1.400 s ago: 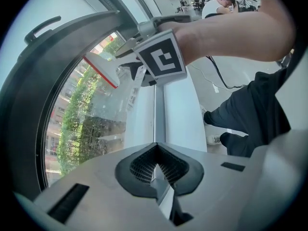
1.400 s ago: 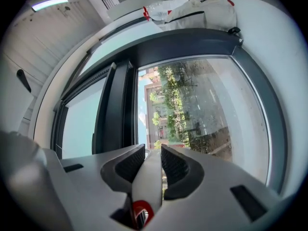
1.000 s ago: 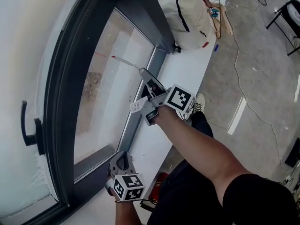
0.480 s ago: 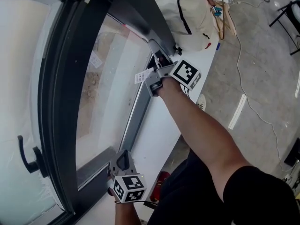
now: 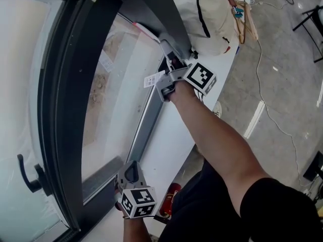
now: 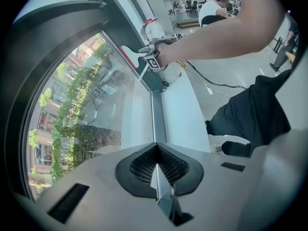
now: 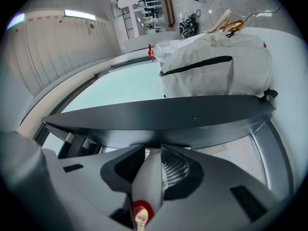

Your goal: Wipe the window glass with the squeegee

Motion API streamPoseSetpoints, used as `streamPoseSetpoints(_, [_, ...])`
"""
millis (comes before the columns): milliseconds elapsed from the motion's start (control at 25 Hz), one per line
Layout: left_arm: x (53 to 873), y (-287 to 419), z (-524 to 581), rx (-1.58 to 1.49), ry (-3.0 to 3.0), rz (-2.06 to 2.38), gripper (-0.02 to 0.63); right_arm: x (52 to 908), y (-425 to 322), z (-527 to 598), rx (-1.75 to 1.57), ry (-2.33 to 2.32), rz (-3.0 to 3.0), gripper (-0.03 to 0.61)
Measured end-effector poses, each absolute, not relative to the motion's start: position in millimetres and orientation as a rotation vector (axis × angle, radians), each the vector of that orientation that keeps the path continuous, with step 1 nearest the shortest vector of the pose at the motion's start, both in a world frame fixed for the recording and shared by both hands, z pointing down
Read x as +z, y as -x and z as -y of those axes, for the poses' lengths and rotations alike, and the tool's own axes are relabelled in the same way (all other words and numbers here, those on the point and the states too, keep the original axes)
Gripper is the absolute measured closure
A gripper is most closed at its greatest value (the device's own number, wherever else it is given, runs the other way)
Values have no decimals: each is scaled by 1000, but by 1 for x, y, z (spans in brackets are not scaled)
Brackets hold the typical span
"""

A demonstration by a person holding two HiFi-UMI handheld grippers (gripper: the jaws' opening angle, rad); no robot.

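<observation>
White squeegee point(image 7: 147, 179) inside right tool point(image 5: 169, 67)

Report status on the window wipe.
Done: cannot tell; the glass shows no wipe marks. In hand: the right gripper is shut on the squeegee, with its blade at the glass's top edge. The left gripper is shut and empty. To do: likely the pull down the glass.

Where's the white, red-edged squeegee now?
White squeegee: upper centre in head view, in the right gripper, at the far corner of the glass pane by the dark window frame, near the beige bag.
</observation>
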State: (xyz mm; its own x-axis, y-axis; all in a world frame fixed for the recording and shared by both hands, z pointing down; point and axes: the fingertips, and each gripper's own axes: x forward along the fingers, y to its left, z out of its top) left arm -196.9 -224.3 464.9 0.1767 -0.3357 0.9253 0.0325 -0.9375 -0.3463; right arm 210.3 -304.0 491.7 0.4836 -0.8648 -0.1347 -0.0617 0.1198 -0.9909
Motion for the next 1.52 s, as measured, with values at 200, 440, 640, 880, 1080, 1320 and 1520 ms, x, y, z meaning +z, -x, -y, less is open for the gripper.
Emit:
streamPoseSetpoints(200, [463, 203, 225, -1827, 2172, -305, 614, 495, -206, 304, -729, 1337, -907, 486])
streamPoseSetpoints(440, [464, 218, 224, -1831, 2169, -326, 614, 496, -187, 304, -746, 1339, -926, 486])
streamPoseSetpoints(640, [463, 233, 217, -1827, 2173, -339, 614, 495, -162, 304, -767, 1334, -947, 486])
streamPoseSetpoints(880, [460, 260, 209, -1826, 2176, -377, 614, 495, -123, 303, -798, 1326, -981, 486])
streamPoseSetpoints(1080, [458, 283, 199, -1824, 2182, -402, 614, 498, -87, 299, -842, 1330, -1005, 486])
streamPoseSetpoints(1320, [456, 311, 187, -1819, 2193, -437, 614, 493, -46, 297, -871, 1320, -1049, 486])
streamPoseSetpoints(1520, [456, 333, 179, -1820, 2194, -456, 614, 491, -11, 296, -892, 1299, -1077, 486])
